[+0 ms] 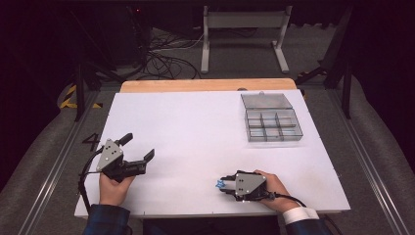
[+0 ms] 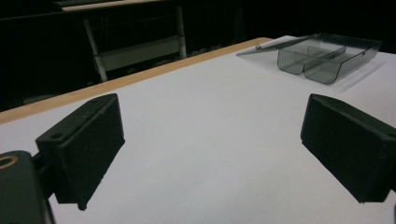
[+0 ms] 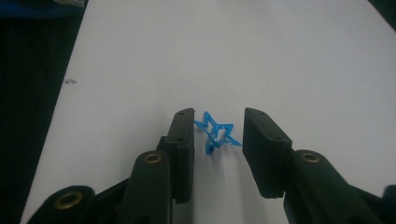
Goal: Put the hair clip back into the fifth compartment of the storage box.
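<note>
on the white tabletop [image 1: 195,127] a small blue star-shaped clip [image 3: 215,132] is lying flat, well apart from the clear compartment box [image 1: 272,117], toward the person's near edge of the table and on the same right-hand half as the box. in the high view the blue star-shaped clip [image 1: 219,184] is showing as a tiny blue speck at the tip of the right gripper [image 1: 226,185].

the right gripper [image 3: 217,135] is reaching along the tabletop with its two black jaws standing on either side of the star. the jaws are standing partly apart, with the clip lying between them. one point of the star is sitting just beside the left-hand jaw in the right gripper view, perhaps touching it, while a visible gap is remaining between the star and the other jaw, so the pads are not pressing on it from both sides. the star is resting on the table, not lifted.

the left gripper [image 1: 137,147] is hovering far from the compartment box, across the table's width and near the person's edge. its jaws are standing wide apart, and in the left gripper view nothing but bare white tabletop is lying between them [image 2: 212,140].

the compartment box [image 2: 322,56] is sitting with its lid folded back flat behind it, toward the wooden strip [image 1: 205,84] at the table's far edge. its small compartments are looking grey and see-through; whether anything is lying inside them i cannot tell.
</note>
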The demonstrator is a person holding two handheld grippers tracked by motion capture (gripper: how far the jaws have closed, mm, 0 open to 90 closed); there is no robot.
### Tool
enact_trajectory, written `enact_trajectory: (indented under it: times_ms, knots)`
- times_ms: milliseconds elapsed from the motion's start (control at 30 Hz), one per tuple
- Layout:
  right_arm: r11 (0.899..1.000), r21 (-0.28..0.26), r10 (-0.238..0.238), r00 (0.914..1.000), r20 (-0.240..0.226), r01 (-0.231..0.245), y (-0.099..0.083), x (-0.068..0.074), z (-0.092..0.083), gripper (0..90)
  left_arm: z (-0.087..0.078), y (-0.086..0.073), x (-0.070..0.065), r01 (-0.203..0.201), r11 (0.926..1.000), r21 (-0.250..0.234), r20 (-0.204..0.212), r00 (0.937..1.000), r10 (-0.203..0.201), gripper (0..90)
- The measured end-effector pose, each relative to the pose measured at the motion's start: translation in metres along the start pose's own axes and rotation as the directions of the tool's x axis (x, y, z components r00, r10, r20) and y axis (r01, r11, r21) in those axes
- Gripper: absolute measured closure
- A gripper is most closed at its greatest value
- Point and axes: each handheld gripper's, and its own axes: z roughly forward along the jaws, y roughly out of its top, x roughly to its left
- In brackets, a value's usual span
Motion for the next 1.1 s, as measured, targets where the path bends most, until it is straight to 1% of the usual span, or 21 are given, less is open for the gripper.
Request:
enact_trajectory:
  times_ms: [133, 233, 433, 600, 700, 800, 933, 1000, 1100]
  knots:
    - [1.0, 0.018, -0.017, 0.9998, 0.003, 0.017, 0.0002, 0.0015, 0.0031, 67.7, 0.0002, 0.0, -0.0003, 0.001, 1.0, 0.0, 0.0, 1.0, -0.001, 6.4]
    - [1.0, 0.02, -0.015, 0.9999, 0.005, 0.015, 0.0, 0.0013, 0.0035, 69.4, 0.0001, 0.0, -0.0002, 0.0, 1.0, 0.0, 0.0, 1.0, 0.0, 6.4]
    - [1.0, 0.027, -0.009, 0.9999, 0.007, 0.009, -0.0003, 0.0009, 0.0048, 76.9, 0.0001, 0.0, -0.0001, 0.001, 1.0, 0.001, 0.0, 1.0, -0.001, 6.4]
    - [1.0, 0.029, -0.009, 0.9999, 0.008, 0.008, -0.0002, 0.0009, 0.0058, 80.7, 0.0, 0.0001, -0.0004, 0.0, 1.0, -0.003, 0.003, 1.0, 0.0, 6.4]
    - [0.999, 0.039, -0.01, 0.9998, 0.019, 0.009, 0.0007, 0.0013, 0.0063, 86.5, 0.0002, 0.0, -0.0007, 0.005, 1.0, -0.004, 0.002, 1.0, -0.005, 6.4]
    - [0.999, 0.039, -0.008, 0.9996, 0.025, 0.007, 0.001, 0.0012, 0.0069, 87.5, 0.0005, 0.0001, -0.0008, 0.002, 1.0, -0.001, 0.002, 1.0, -0.002, 6.4]
    - [1.0, 0.028, 0.005, 0.9991, 0.041, -0.006, 0.001, -0.0007, 0.0056, 89.5, 0.0008, 0.0, -0.0007, 0.003, 1.0, -0.001, 0.004, 1.0, -0.003, 6.4]
    - [0.999, 0.018, 0.035, 0.9984, 0.044, -0.036, 0.0, -0.0039, 0.0041, 90.0, 0.0008, -0.0001, -0.0006, 0.004, 1.0, -0.002, 0.003, 1.0, -0.004, 6.4]
    - [0.999, 0.011, 0.045, 0.9979, 0.047, -0.045, -0.0002, -0.0046, 0.0042, 90.0, 0.001, -0.0001, -0.0003, 0.001, 1.0, 0.0, 0.005, 1.0, -0.001, 6.4]
